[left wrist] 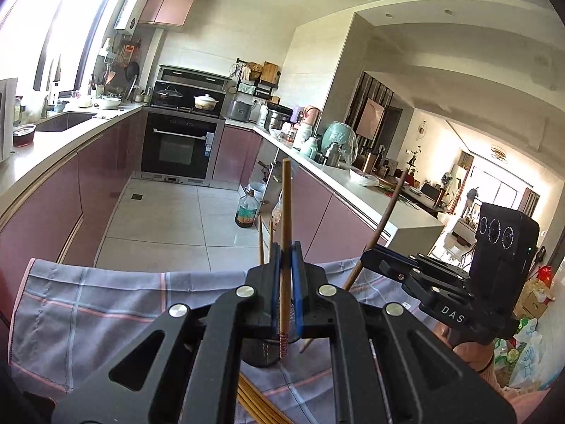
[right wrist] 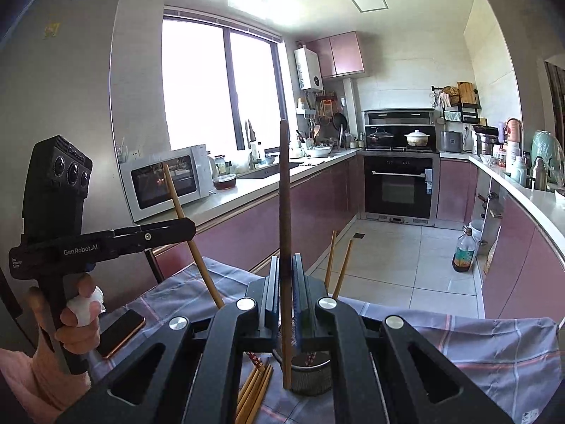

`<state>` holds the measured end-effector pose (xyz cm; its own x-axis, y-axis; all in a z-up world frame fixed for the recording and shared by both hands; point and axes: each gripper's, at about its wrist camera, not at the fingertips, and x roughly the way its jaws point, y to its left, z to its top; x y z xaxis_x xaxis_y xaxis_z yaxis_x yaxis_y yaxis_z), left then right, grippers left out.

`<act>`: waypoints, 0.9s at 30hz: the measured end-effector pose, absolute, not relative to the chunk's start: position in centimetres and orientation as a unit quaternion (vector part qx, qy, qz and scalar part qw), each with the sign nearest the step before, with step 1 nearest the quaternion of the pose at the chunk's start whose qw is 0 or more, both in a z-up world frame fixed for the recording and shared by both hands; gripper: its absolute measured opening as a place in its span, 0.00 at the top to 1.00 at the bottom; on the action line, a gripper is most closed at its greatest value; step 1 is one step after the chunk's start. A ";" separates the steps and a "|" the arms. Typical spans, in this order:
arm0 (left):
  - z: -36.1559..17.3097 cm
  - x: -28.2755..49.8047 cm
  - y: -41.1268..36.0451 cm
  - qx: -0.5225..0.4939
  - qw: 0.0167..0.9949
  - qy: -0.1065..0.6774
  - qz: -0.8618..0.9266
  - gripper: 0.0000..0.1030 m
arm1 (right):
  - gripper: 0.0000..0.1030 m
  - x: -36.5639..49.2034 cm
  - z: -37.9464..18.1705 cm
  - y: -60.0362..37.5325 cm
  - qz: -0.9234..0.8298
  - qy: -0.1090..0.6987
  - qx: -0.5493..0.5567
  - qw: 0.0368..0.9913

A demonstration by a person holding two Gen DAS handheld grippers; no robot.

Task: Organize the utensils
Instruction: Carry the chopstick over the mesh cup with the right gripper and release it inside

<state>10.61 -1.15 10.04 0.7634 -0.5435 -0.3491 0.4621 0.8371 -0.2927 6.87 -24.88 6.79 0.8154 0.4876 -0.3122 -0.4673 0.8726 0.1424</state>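
My left gripper (left wrist: 286, 258) is shut on a light bamboo chopstick (left wrist: 286, 205), held upright with its patterned tip over a dark mesh utensil cup (left wrist: 263, 353). My right gripper (right wrist: 285, 272) is shut on a dark brown chopstick (right wrist: 284, 212), upright, its lower end at the metal mesh cup (right wrist: 310, 374). Two bamboo chopsticks (right wrist: 337, 268) stand in the cup. Several loose bamboo chopsticks (right wrist: 256, 394) lie on the grey plaid cloth (right wrist: 476, 349) beside the cup. Each gripper shows in the other's view, the left (right wrist: 183, 228) and the right (left wrist: 370, 258).
A phone (right wrist: 122, 332) lies on the cloth at the left. Pink kitchen cabinets and counters run along both sides, with a microwave (right wrist: 166, 180), an oven (right wrist: 399, 183) at the far end and an oil bottle (right wrist: 464, 251) on the tiled floor.
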 end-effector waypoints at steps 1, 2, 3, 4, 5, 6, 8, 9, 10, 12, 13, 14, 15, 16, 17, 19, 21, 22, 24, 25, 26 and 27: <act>10.3 10.8 -1.3 -0.094 0.935 0.212 -0.268 0.94 | 0.95 7.1 7.0 -25.0 0.250 0.168 0.031 0.953; 10.6 10.9 -1.5 -0.092 0.936 0.210 -0.267 0.94 | 0.95 7.2 7.2 -25.0 0.248 0.165 0.031 0.954; 10.9 11.1 -1.6 -0.090 0.937 0.208 -0.265 0.94 | 0.95 7.3 7.4 -25.1 0.247 0.161 0.032 0.955; 11.1 11.3 -1.8 -0.088 0.938 0.206 -0.263 0.94 | 0.95 7.4 7.5 -25.1 0.246 0.158 0.033 0.956; 11.2 11.5 -1.9 -0.085 0.939 0.205 -0.261 0.94 | 0.95 7.5 7.6 -25.1 0.243 0.156 0.032 0.957; 11.3 11.7 -2.1 -0.083 0.941 0.205 -0.258 0.94 | 0.95 7.6 7.7 -25.1 0.241 0.154 0.032 0.958; 11.6 11.9 -2.5 -0.078 0.942 0.204 -0.253 0.94 | 0.95 7.9 7.8 -25.1 0.238 0.150 0.032 0.959; 11.7 12.1 -2.7 -0.077 0.942 0.206 -0.252 0.94 | 0.95 8.1 7.8 -25.1 0.235 0.149 0.032 0.960; 11.6 12.3 -2.9 -0.077 0.942 0.208 -0.252 0.94 | 0.95 8.2 7.8 -25.1 0.233 0.147 0.032 0.961; 11.4 12.6 -3.3 -0.075 0.941 0.212 -0.252 0.94 | 0.95 8.7 7.7 -25.0 0.231 0.148 0.033 0.961; 11.3 12.8 -3.4 -0.074 0.941 0.214 -0.251 0.94 | 0.95 8.9 7.6 -25.0 0.229 0.149 0.033 0.961; 11.1 13.0 -3.5 -0.072 0.941 0.215 -0.250 0.94 | 0.95 9.1 7.5 -25.0 0.228 0.151 0.032 0.961; 10.9 13.3 -3.7 -0.068 0.941 0.219 -0.249 0.94 | 0.95 9.4 7.2 -25.0 0.227 0.156 0.032 0.961; 10.7 13.5 -3.8 -0.065 0.941 0.223 -0.248 0.94 | 0.95 9.8 6.9 -24.9 0.226 0.163 0.031 0.960; 10.4 13.7 -4.1 -0.060 0.939 0.229 -0.248 0.94 | 0.95 10.1 6.6 -24.8 0.224 0.170 0.030 0.959; 9.7 14.4 -4.4 -0.054 0.938 0.239 -0.244 0.94 | 0.95 10.8 5.6 -24.5 0.222 0.189 0.027 0.956; 8.7 15.2 -4.7 -0.050 0.935 0.252 -0.243 0.94 | 0.95 11.5 4.6 -24.4 0.220 0.208 0.026 0.953; 8.2 15.5 -4.8 -0.048 0.934 0.259 -0.240 0.94 | 0.95 11.9 4.1 -24.3 0.221 0.218 0.025 0.950; 7.2 16.4 -4.8 -0.047 0.932 0.272 -0.234 0.94 | 0.95 12.5 3.2 -24.0 0.219 0.233 0.022 0.947; 6.7 16.7 -4.9 -0.046 0.931 0.278 -0.233 0.94 | 0.95 12.8 2.8 -23.9 0.220 0.241 0.022 0.945; 6.2 17.0 -5.0 -0.045 0.929 0.284 -0.233 0.94 | 0.95 13.0 2.6 -23.7 0.220 0.248 0.021 0.943; 5.7 17.5 -4.9 -0.044 0.928 0.290 -0.232 0.94 | 0.95 13.1 2.3 -23.6 0.220 0.254 0.021 0.942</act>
<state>17.51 -4.89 5.73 0.7244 -0.4555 -0.5175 0.4046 0.8887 -0.2158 13.14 -23.55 2.26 0.7739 0.4252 -0.4694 -0.4042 0.9021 0.1510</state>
